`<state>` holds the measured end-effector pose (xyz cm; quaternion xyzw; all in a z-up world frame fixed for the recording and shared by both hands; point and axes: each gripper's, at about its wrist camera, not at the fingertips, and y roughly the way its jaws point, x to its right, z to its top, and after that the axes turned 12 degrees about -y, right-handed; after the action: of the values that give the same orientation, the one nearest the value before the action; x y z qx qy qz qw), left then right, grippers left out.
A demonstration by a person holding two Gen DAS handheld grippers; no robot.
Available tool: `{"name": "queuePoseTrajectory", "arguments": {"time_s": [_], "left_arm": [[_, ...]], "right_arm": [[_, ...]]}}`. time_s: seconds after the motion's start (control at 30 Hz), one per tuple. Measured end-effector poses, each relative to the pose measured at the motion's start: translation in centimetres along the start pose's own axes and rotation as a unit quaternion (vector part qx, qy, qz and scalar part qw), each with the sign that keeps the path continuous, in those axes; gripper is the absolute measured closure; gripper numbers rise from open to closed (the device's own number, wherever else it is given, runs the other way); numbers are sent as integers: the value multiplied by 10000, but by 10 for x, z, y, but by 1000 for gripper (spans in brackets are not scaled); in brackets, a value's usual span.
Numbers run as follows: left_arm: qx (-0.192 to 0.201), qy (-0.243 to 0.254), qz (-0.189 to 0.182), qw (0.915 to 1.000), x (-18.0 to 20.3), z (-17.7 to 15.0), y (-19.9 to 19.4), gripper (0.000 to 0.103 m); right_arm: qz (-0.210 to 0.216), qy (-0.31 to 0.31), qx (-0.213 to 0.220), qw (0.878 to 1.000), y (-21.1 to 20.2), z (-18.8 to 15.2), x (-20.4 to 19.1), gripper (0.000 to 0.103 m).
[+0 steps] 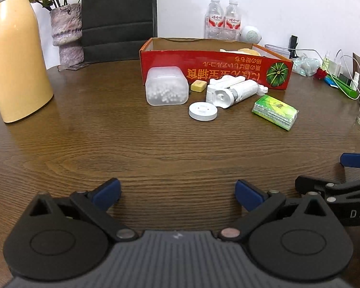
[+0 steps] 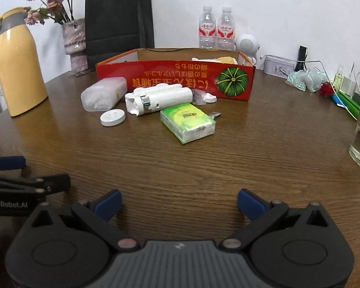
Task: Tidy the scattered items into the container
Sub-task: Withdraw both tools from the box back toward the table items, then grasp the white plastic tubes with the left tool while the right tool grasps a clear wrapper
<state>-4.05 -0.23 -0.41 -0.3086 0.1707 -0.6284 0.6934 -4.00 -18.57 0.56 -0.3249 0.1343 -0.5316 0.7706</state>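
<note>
Both the left claw (image 1: 177,193) and right claw (image 2: 179,202) stand spread wide and empty over bare bench (image 2: 204,168), well short of the red box (image 2: 175,79). The green tissue pack (image 2: 188,122) lies just in front of that box: light, soft, slick-wrapped, best pinched across its 2 long sides. The white tube (image 2: 160,98) beside it looks rigid and may roll

Left tongs (image 1: 177,194) spread wide, empty, right tongs (image 2: 179,204) alongside, likewise agape
</note>
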Motion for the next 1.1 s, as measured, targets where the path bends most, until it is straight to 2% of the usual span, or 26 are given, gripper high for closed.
{"name": "queuePoseTrajectory", "arguments": {"time_s": [0.4, 0.5, 0.53, 0.57, 0.63, 0.67, 0.73, 0.77, 0.83, 0.87, 0.9, 0.97, 1.0, 1.07, 1.1], "left_arm": [[-2, 9, 2, 10000, 1, 1, 1, 0], [37, 131, -202, 9997, 4, 14, 2, 0], [152, 254, -348, 9990, 7, 25, 1, 0], [390, 438, -467, 9972, 12, 40, -1, 0], [819, 914, -747, 9896, 25, 66, 2, 0], [890, 1265, -1035, 9825, 34, 81, 12, 0], [609, 1770, -1569, 9697, 50, 108, 44, 0], [317, 1834, -1703, 9677, 56, 119, 65, 0], [-136, 1804, -1621, 9700, 67, 135, 104, 0], [-94, 1760, -1519, 9726, 71, 139, 117, 0], [6, 1771, -1520, 9724, 73, 141, 125, 2], [-107, 1691, -1770, 9695, 71, 145, 140, 19], [-294, 1541, -1924, 9687, 68, 147, 145, 25], [-709, 1312, -2115, 9659, 64, 148, 152, 28], [-729, 1363, -2161, 9640, 63, 147, 152, 28]], "right_arm": [[-1, -21, -8, 10000, -1, 0, 1, 0], [4, 9, -12, 10000, -1, 1, 4, 1], [-17, 3, -2, 10000, -1, 4, 8, 10], [-24, -35, 77, 10000, -4, 9, 14, 24], [-120, -66, 361, 9993, -11, 27, 32, 29], [-240, -34, 537, 9983, -13, 39, 42, 29], [-405, -23, 885, 9952, -11, 66, 65, 29], [-407, -68, 1012, 9940, -4, 78, 76, 31], [-361, -354, 1042, 9933, 20, 101, 93, 37], [-353, -530, 960, 9933, 34, 110, 98, 45], [-326, -673, 886, 9933, 47, 115, 101, 49], [-109, -877, 745, 9933, 71, 123, 105, 61], [38, -930, 683, 9933, 82, 126, 105, 62], [297, -1049, 622, 9921, 101, 131, 103, 63], [369, -1144, 606, 9909, 108, 133, 101, 63]]}}
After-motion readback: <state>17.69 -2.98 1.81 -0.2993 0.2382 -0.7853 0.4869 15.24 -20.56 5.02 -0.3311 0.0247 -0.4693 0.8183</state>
